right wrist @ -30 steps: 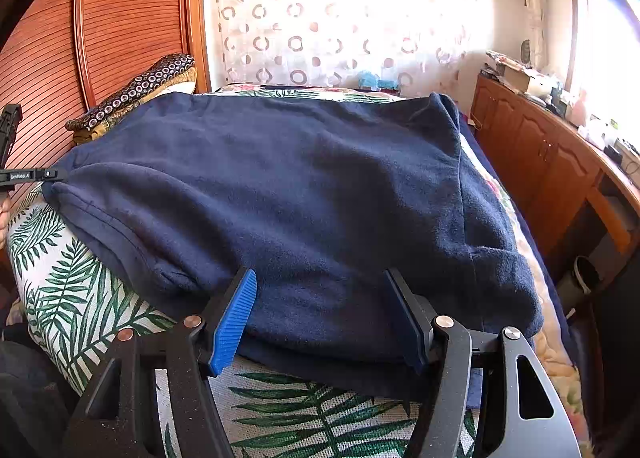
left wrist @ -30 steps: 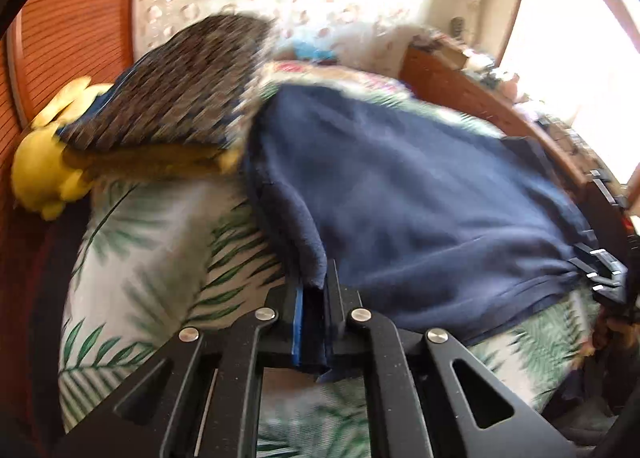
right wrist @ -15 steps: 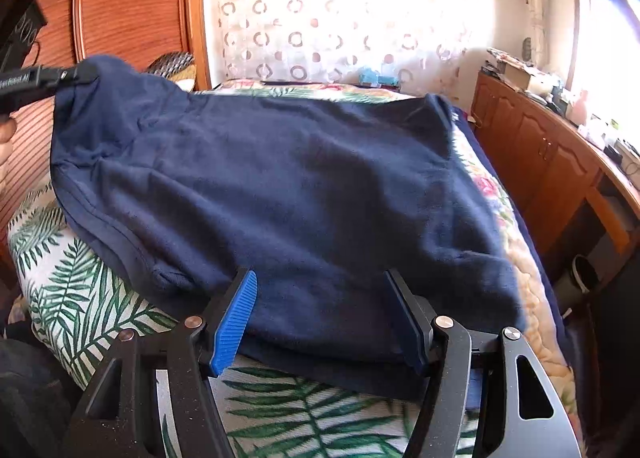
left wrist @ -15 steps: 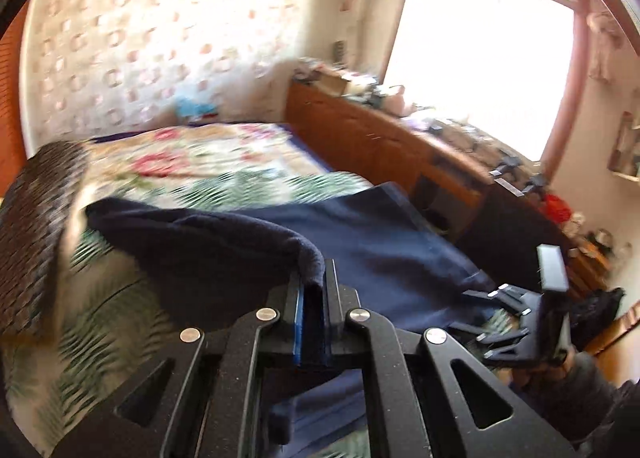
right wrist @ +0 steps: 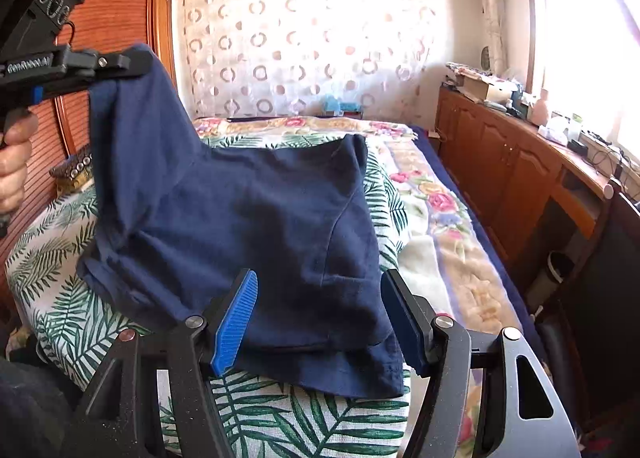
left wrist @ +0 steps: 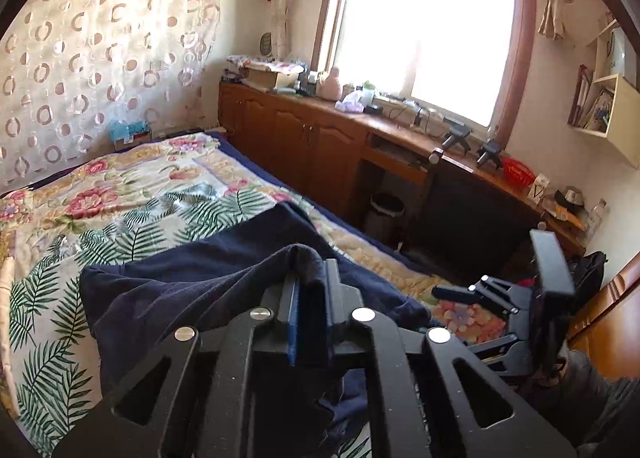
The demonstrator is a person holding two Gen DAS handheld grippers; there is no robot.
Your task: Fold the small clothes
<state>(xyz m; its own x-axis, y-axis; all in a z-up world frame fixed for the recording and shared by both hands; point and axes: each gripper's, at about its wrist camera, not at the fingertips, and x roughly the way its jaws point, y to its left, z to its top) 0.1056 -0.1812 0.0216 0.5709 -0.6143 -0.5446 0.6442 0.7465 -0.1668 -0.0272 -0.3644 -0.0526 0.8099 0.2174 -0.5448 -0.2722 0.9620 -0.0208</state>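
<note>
A dark blue shirt (right wrist: 256,218) lies spread on the bed (right wrist: 304,422), on a cover printed with green leaves. One corner of the shirt is lifted high off the bed. The left gripper (right wrist: 140,60) holds that corner up in the air, near the brown wooden wardrobe (right wrist: 116,18). In the left wrist view, a fold of the blue cloth sits pinched between this gripper's two fingers (left wrist: 332,298). Its jaws have just been opening a little, but the cloth is there between them and hangs from them. A hand (right wrist: 14,162) grips the handle of that gripper.

The right gripper (right wrist: 320,314) is near the front edge of the shirt. Its jaws stand wide apart, with blue pads (right wrist: 236,318), and they pinch nothing. The shirt's edge lies between and under them.

Farther back, the bed has a flowery blanket (left wrist: 120,186). A long brown cabinet (left wrist: 304,142) runs along the wall beside the bed, under a bright window (left wrist: 424,26). A curtain with rings (right wrist: 304,46) hangs behind the bed.
</note>
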